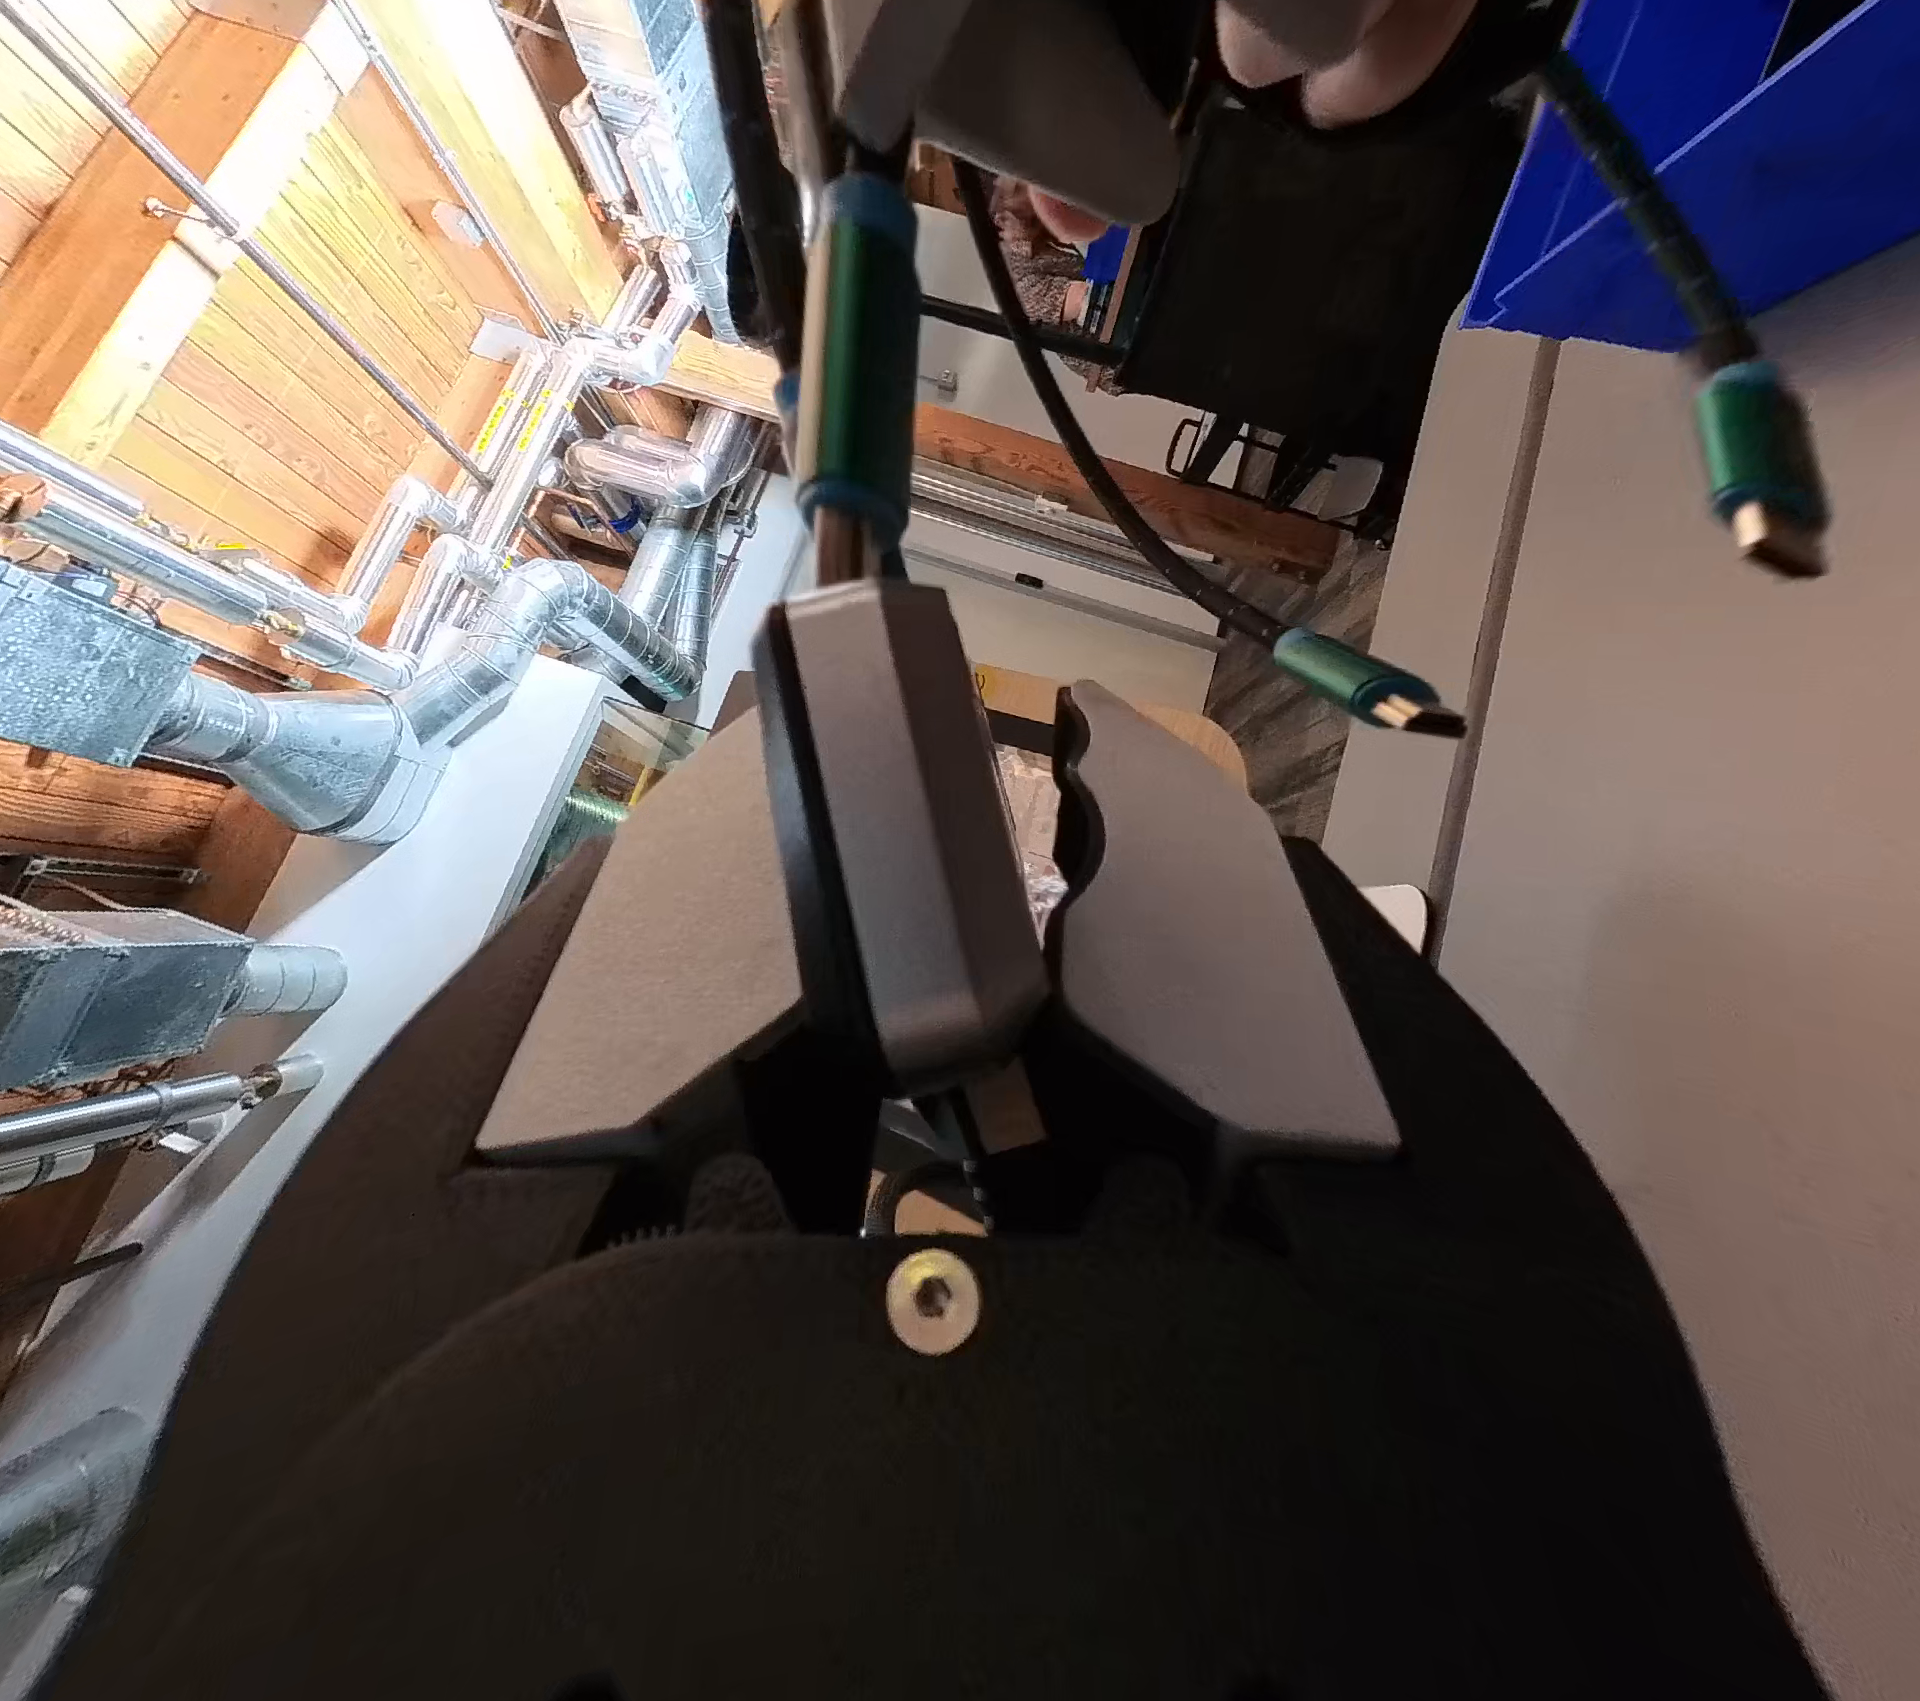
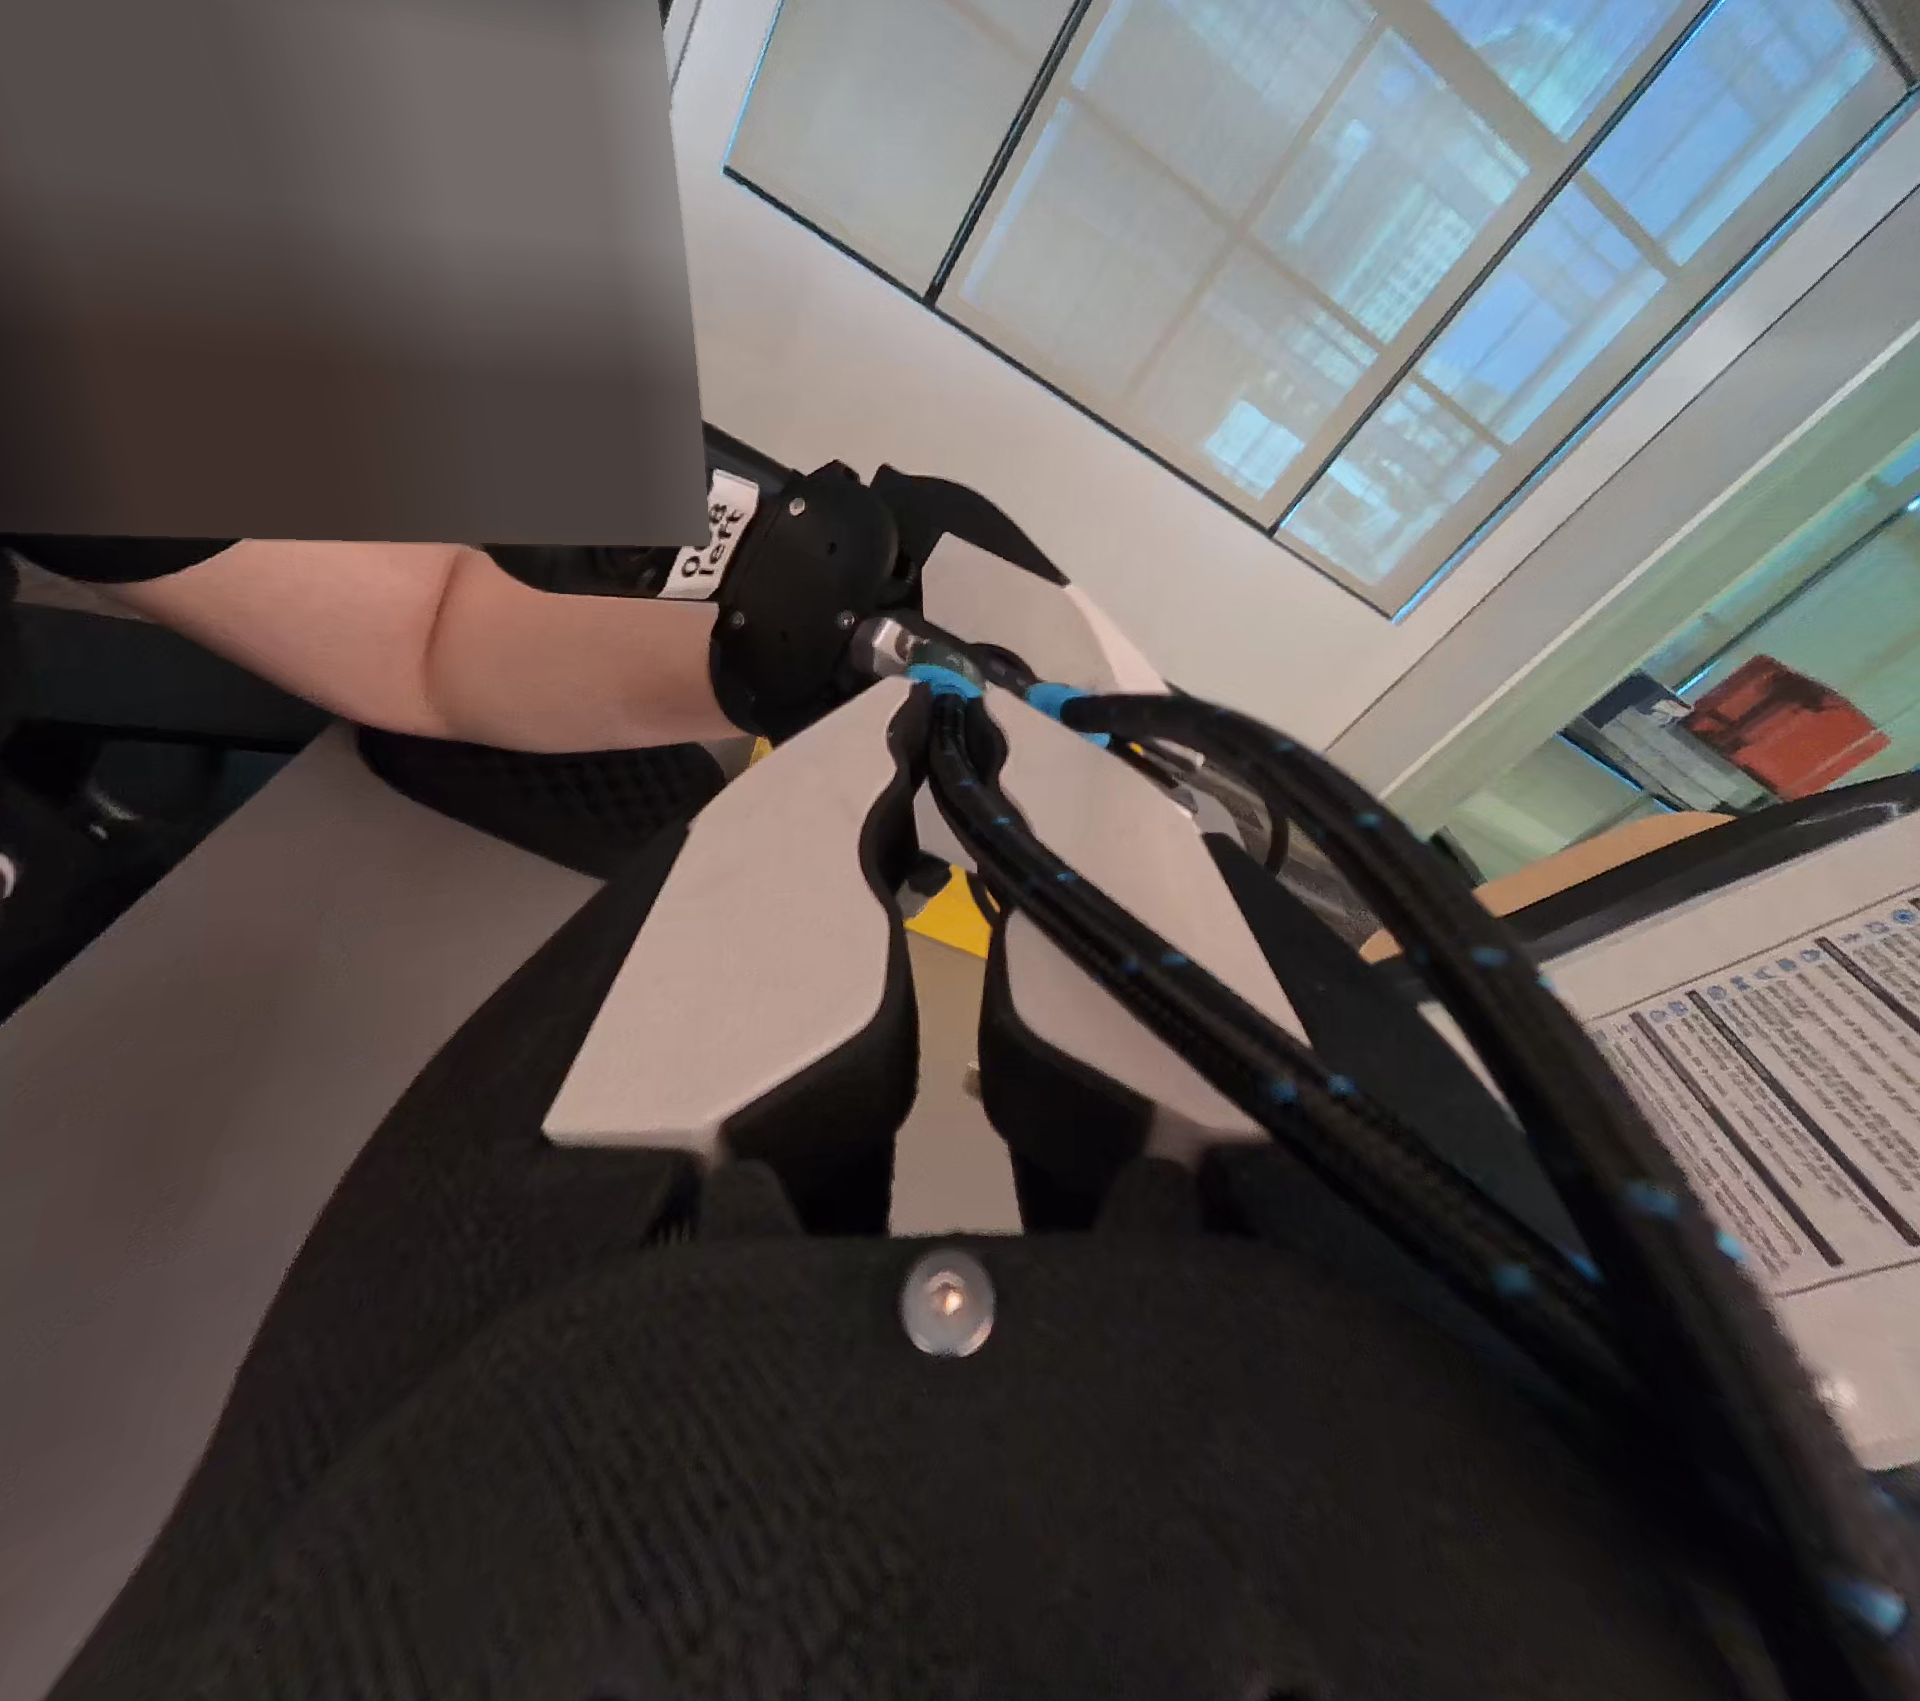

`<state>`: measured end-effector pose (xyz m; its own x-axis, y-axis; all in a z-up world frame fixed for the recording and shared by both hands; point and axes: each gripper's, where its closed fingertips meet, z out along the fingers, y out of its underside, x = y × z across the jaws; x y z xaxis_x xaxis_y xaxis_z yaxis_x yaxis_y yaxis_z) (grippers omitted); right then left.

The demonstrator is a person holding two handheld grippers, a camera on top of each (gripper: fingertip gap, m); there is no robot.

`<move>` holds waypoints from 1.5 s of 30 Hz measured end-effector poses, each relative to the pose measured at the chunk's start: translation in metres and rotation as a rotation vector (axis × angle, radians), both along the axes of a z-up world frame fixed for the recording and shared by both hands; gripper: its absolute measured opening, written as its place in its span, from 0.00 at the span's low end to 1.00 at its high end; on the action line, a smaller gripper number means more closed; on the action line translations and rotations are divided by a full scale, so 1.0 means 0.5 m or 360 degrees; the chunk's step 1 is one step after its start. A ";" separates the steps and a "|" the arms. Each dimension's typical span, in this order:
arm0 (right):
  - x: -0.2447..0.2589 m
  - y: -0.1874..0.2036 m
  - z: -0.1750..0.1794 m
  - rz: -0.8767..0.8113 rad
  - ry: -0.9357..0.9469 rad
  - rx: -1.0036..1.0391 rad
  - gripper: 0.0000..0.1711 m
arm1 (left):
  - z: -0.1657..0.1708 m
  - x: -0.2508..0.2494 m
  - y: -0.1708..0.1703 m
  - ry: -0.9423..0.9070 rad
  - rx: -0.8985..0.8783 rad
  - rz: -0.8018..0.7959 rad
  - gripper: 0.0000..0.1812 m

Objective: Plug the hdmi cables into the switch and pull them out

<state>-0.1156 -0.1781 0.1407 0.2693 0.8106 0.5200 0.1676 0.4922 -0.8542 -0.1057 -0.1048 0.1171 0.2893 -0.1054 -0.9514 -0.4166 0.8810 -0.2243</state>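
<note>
My left gripper (image 1: 914,716) is shut on the grey HDMI switch (image 1: 904,841) and holds it up in the air. My right gripper (image 2: 951,701) is shut on a green HDMI plug (image 1: 852,352) where its black braided cable (image 2: 1195,955) begins. The plug's metal tip meets the switch's upper end; how deep it sits is hidden. In the left wrist view the right gripper (image 1: 987,93) comes in from the top, held by a hand. Two other green plugs hang loose, one at the middle right (image 1: 1361,685) and one at the far right (image 1: 1766,477). The left gripper also shows in the right wrist view (image 2: 810,602).
A blue bin (image 1: 1714,145) stands at the upper right over a grey table surface (image 1: 1662,924). A printed sheet (image 2: 1766,1080) lies on the table at the right. A person's forearm (image 2: 468,643) reaches in from the left. Ceiling ducts and a window are behind.
</note>
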 end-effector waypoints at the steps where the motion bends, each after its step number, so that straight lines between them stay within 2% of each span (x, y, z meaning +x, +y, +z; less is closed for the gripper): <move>1: 0.001 0.000 0.000 -0.0001 -0.0001 -0.0005 0.04 | -0.002 0.001 0.000 0.0005 -0.0006 -0.0001 0.20; 7: 0.003 0.008 -0.009 -0.0059 -0.0053 -0.0071 0.04 | -0.019 0.003 0.011 0.0128 -0.0016 0.0054 0.21; 17: 0.006 0.010 -0.017 -0.0011 -0.0047 -0.0161 0.04 | -0.038 0.002 0.006 0.0265 -0.0054 0.0075 0.20; 30: 0.011 0.028 -0.025 -0.0044 -0.0030 -0.0170 0.05 | -0.045 0.012 0.022 0.0217 0.0010 0.0138 0.21; 42: 0.003 0.051 -0.005 -0.0080 0.0146 -0.0267 0.07 | -0.013 -0.019 0.057 0.0104 0.0092 0.0282 0.21; 45: 0.014 0.050 0.015 -0.0043 0.0278 -0.0314 0.07 | -0.008 -0.030 0.064 0.0082 0.0083 0.0292 0.21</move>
<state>-0.1088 -0.1533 0.1485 0.3639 0.8831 0.2964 0.0197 0.3108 -0.9503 -0.1205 -0.0727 0.1133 0.2497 -0.0054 -0.9683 -0.5808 0.7993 -0.1542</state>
